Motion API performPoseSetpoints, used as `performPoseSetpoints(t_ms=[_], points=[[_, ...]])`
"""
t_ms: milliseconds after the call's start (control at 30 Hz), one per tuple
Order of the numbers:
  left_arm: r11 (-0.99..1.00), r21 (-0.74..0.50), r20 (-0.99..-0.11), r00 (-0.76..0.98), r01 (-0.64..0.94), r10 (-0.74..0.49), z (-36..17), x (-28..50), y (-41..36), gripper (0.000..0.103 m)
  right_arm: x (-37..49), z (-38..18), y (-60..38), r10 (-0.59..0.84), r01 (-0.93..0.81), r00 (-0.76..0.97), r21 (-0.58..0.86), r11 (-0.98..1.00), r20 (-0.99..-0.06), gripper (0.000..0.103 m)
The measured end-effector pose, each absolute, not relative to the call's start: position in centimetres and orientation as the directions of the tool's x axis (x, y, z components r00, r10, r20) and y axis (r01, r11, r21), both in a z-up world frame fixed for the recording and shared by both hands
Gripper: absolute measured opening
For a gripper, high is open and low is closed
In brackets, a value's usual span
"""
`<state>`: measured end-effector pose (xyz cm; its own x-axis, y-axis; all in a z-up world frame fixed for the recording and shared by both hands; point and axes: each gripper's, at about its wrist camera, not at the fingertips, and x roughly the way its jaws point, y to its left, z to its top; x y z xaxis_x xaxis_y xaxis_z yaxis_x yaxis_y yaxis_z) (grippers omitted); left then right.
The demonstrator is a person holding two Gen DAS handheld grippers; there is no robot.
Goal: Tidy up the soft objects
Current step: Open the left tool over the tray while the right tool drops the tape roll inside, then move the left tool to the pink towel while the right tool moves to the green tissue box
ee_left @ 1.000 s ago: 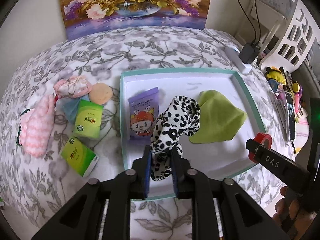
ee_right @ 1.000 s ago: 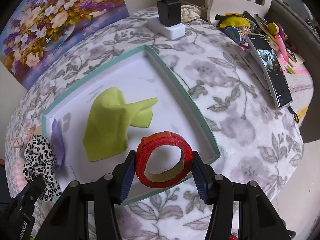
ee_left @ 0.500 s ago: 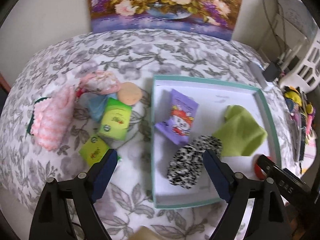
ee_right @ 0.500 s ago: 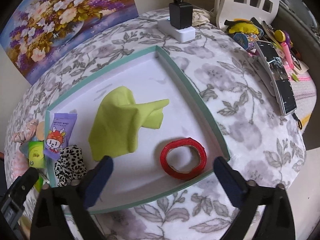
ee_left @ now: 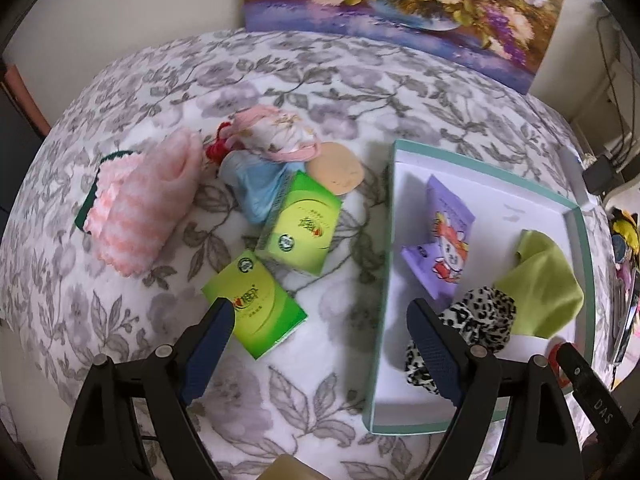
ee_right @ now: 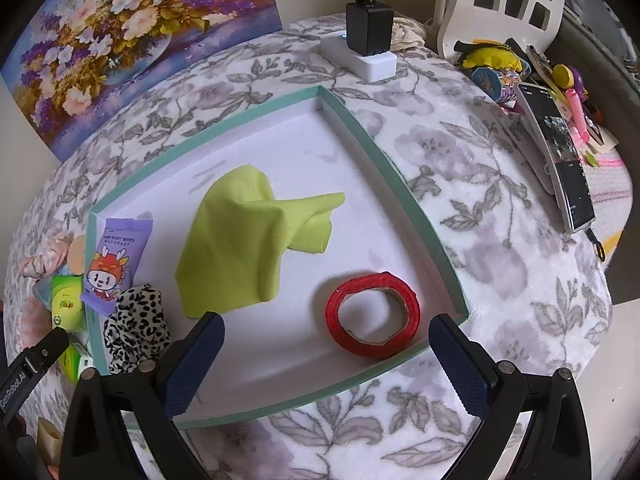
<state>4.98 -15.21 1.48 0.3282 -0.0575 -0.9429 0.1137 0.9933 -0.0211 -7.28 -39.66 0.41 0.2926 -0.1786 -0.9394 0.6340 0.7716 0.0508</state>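
The left gripper (ee_left: 320, 334) stands spread wide and empty, its jaws having just opened; it hangs over the flowered cover (ee_left: 328, 88) just outside the teal-rimmed tray (ee_left: 382, 280) wall. One finger lies over the near green tissue pack (ee_left: 256, 304), the other over the leopard scrunchie (ee_left: 476, 320), which rests inside the tray at 3 o'clock from the gripper. The purple wipes packet (ee_left: 444, 236) and lime cloth (ee_left: 540, 288) lie deeper in the tray. At 10 to 12 o'clock sit the pink striped towel (ee_left: 140, 208), a blue pouch (ee_left: 256, 188), a second green pack (ee_left: 304, 228) and a tan pad (ee_left: 340, 168), crowded together. The right gripper (ee_right: 326, 350), jaws also just opened wide, holds nothing; the red tape roll (ee_right: 374, 316) lies free in the tray's near corner, close to the rim (ee_right: 404, 196), with bare tray floor around it.
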Motion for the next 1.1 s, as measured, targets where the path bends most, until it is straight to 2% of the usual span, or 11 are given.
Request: performPoseSetpoints(t_ms=[433, 767, 967, 1100], points=[[0.998, 0.003, -0.926, 0.377, -0.066, 0.028, 2.4, 6.7, -9.9, 0.088, -5.7, 1.1, -36.4, -0.158, 0.56, 0.32, 0.052, 0.827, -0.934, 0.103], [0.981, 0.032, -0.908, 0.405, -0.191, 0.108, 3.5, 7.7, -5.1, 0.088, -2.7, 2.5, -29.7, -0.118, 0.407, 0.369, 0.046, 0.912, -0.922, 0.103], [0.975, 0.079, -0.889, 0.429, -0.208, 0.164, 3.8, 8.1, -2.9, 0.088, -1.2, 2.2, -26.0, -0.075, 0.32, 0.372, 0.052, 0.946, -0.925, 0.103], [0.974, 0.061, -0.896, 0.418, -0.22, 0.15, 3.6, 8.5, -1.1, 0.088, -0.4, 2.0, -24.1, -0.033, 0.286, 0.376, 0.083, 0.955, -0.926, 0.103]])
